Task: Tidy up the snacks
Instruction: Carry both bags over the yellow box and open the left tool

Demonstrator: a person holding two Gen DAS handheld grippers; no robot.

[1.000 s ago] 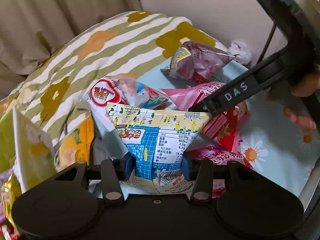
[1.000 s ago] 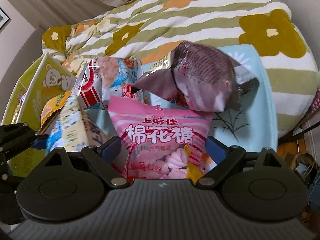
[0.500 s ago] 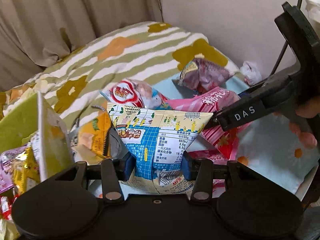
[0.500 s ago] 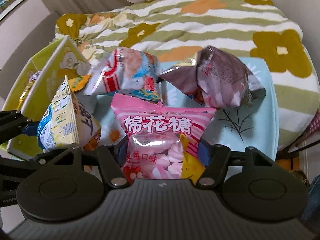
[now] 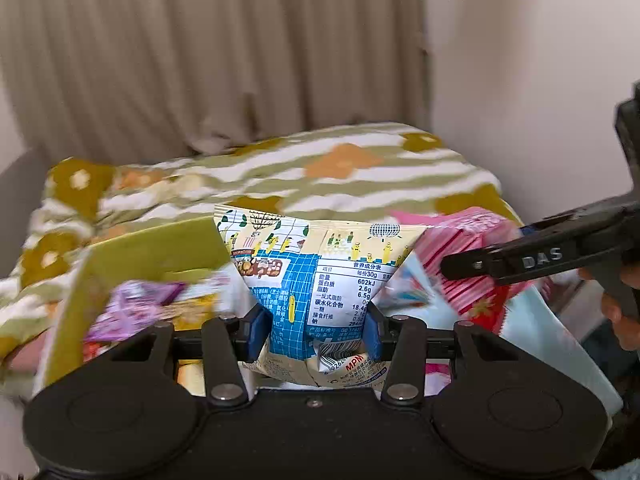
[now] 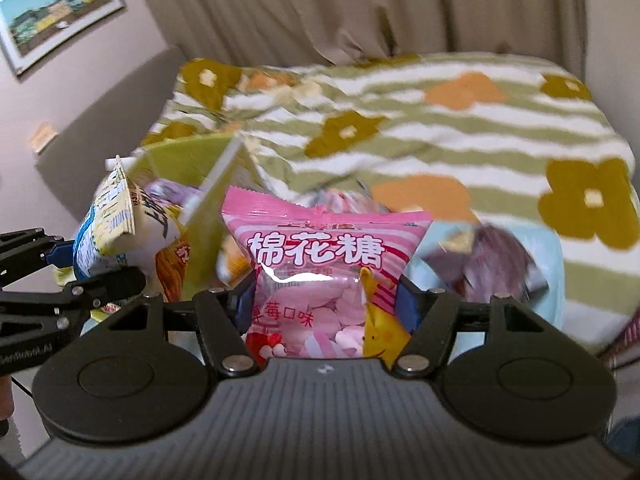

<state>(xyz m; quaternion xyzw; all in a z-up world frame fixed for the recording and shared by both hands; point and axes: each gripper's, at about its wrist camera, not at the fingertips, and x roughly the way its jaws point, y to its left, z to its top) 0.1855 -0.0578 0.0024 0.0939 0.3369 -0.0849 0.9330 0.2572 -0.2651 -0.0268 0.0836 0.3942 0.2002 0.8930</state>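
Observation:
My left gripper (image 5: 315, 332) is shut on a cream and blue snack bag (image 5: 320, 272) and holds it in the air. The same bag (image 6: 116, 224) shows at the left of the right wrist view. In that view a pink marshmallow bag (image 6: 324, 248) is pinched between the blue pads of my right gripper (image 6: 326, 304), which is shut on it, also off the surface. The two held bags hang side by side, the pink bag (image 5: 460, 248) to the right of the blue one. A green open box (image 5: 160, 248) with several packets inside lies below and left.
A striped flowered quilt (image 6: 440, 128) covers the bed behind. On a light blue cloth (image 6: 556, 264) at the right lies a purple-brown bag (image 6: 488, 264). A purple packet (image 5: 132, 304) rests in the box. Curtains and a wall stand at the back, and a person's hand (image 5: 616, 312) is at right.
My right gripper closed on the pink bag. Both grippers then rose with their bags, and the snack pile dropped lower in view. The green box now sits below the left bag.

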